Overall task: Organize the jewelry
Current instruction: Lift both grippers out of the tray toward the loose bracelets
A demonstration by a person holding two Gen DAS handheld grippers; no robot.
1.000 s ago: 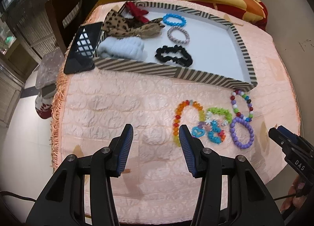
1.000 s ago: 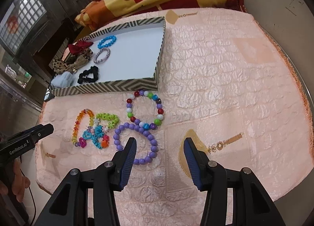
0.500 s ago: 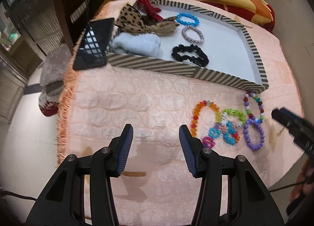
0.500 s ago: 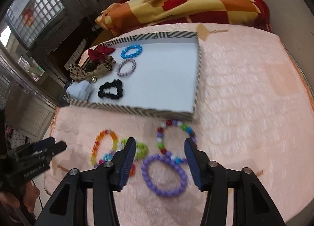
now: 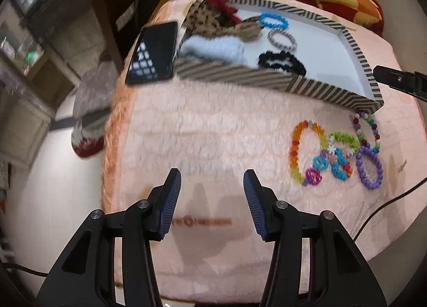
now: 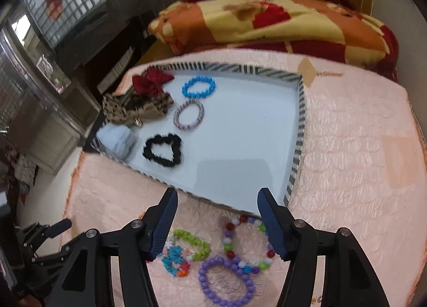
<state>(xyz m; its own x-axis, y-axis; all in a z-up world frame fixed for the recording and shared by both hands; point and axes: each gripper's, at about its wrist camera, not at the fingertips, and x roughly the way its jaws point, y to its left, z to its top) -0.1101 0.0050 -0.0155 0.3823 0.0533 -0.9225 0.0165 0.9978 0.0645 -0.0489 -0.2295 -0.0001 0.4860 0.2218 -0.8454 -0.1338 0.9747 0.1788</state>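
The right gripper (image 6: 216, 220) hung with jaws spread and empty just above the multicolour bead bracelet (image 6: 248, 243) lying between its fingers, short of the striped tray (image 6: 300, 130), so the pickup looked next, needing a descent and closing, while the left gripper (image 5: 212, 201) idled, likewise spread

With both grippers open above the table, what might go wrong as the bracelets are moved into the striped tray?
The purple bracelet touches the multicolored bead bracelet, so the right gripper might drag both. The green and blue bracelets overlap and could tangle. The phone lies near the table edge beside the tray; nudging could drop it.
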